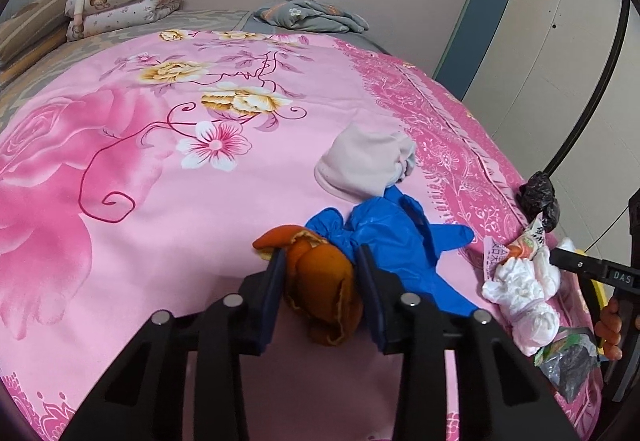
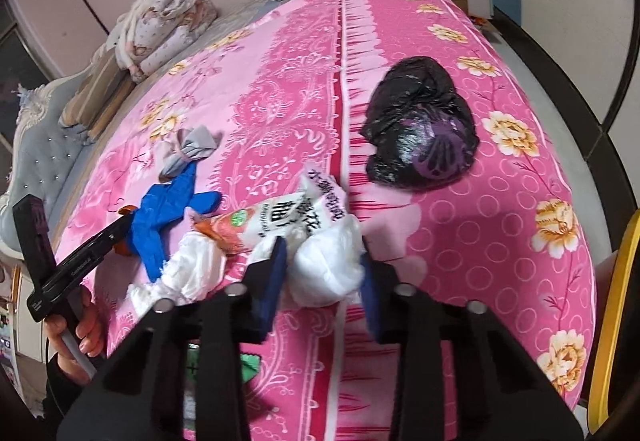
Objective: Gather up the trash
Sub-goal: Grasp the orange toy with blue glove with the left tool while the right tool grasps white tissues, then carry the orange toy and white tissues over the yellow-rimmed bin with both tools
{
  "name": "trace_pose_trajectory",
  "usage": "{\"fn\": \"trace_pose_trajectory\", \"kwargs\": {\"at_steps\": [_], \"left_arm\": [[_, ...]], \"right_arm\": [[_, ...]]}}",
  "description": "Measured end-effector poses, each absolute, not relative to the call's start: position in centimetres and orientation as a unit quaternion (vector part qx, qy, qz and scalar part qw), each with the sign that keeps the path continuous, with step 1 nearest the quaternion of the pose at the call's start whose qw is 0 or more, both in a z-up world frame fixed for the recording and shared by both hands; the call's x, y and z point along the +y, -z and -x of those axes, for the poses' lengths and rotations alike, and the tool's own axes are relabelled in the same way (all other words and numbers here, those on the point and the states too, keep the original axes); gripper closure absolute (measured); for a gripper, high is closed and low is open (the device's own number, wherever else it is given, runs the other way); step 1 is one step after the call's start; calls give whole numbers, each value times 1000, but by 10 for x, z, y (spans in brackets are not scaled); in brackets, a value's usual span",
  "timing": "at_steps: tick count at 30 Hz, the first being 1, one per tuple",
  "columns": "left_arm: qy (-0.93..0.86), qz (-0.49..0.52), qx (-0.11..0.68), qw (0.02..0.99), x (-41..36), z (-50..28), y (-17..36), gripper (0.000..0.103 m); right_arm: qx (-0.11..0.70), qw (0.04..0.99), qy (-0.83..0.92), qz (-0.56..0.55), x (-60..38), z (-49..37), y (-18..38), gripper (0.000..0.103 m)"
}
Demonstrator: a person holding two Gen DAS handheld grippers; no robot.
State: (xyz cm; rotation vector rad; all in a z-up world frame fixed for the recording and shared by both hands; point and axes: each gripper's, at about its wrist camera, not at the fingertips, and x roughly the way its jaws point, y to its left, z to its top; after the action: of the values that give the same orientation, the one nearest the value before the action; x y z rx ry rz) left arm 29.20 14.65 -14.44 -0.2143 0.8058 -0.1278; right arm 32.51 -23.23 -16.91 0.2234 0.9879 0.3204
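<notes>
While the left gripper (image 1: 320, 273) pinches orange peel (image 1: 320, 289), only the right gripper (image 2: 322, 265) view shows jaws squeezing tissue (image 2: 324, 269).

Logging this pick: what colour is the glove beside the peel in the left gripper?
Bright blue glove, clearest in the left wrist view.

Green packet (image 2: 250, 365) largely hidden beneath right gripper (image 2: 322, 261); yellow object (image 2: 612, 321) cut by right frame edge; wrapper (image 2: 280, 217) print too small to read.
</notes>
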Motion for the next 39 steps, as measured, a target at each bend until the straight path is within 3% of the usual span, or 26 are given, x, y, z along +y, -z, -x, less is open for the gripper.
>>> {"fn": "trace_pose_trajectory", "kwargs": {"at_steps": [8,39], "left_arm": [[62,104,386,914,147,-289,140,74],[46,82,339,936,143,-225,66,74]], "right_arm": [[456,870,-155,-102,-232,-320,163,85],[378,905,-155,-120,-278,-248,86,86]]}}
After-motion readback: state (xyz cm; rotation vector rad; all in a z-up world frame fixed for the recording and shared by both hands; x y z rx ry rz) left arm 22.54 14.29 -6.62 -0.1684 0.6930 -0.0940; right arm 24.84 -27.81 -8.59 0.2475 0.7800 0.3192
